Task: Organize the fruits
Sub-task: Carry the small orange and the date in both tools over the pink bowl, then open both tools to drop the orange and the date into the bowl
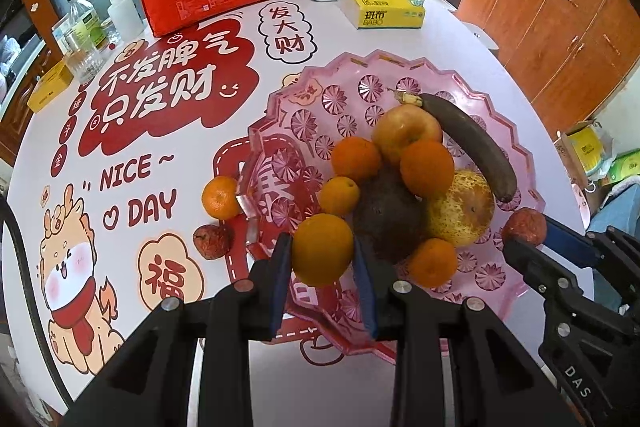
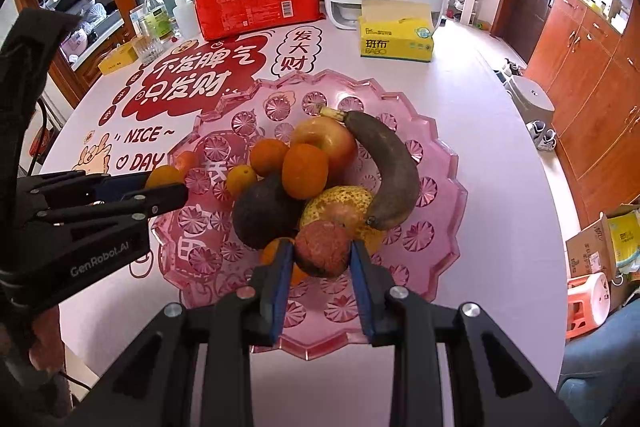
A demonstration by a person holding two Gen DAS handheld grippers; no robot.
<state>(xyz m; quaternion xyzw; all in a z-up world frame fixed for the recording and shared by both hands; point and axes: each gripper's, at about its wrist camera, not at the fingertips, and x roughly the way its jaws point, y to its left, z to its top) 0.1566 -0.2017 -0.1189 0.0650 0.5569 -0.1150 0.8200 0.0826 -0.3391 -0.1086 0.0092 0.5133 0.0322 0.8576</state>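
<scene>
Two round fruits [image 1: 322, 249] [image 2: 323, 248]; scalloped plastic tray [image 2: 436, 251]

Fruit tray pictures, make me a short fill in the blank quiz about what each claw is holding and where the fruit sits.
1. The left claw is shut on an ____.
2. The right claw grips a wrinkled ____ fruit.
3. The dark banana lies on a ____ tray.
4. The tissue box is ____.

Missing words: orange; red; pink; yellow

Black claw [image 1: 322, 269] w/ blue pads [image 1: 280, 283], silver screws.
</scene>
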